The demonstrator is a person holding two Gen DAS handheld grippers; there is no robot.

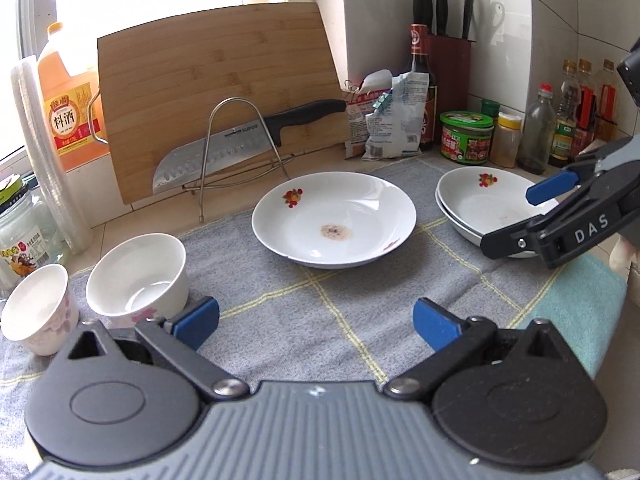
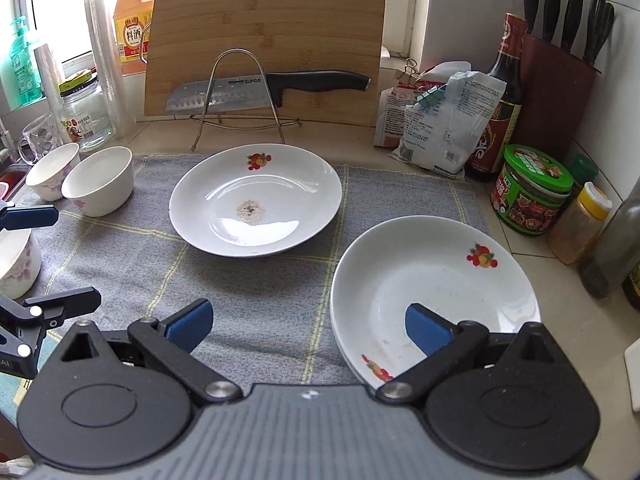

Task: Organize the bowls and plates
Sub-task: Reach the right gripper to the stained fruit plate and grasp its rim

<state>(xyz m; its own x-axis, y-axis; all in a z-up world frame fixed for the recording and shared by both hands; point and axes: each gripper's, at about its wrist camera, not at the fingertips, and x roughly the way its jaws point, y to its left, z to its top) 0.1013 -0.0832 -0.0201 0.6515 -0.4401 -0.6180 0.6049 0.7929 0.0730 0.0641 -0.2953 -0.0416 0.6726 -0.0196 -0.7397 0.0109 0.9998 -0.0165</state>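
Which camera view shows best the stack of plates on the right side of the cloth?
The right wrist view: the stacked plates lie close and nearly whole, with both rims visible. In the left wrist view the stack is farther, and the right gripper covers part of it.

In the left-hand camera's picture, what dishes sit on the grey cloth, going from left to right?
Flowered small bowl → plain white bowl → single plate with a stain → stack of plates, with the right gripper reaching over it.
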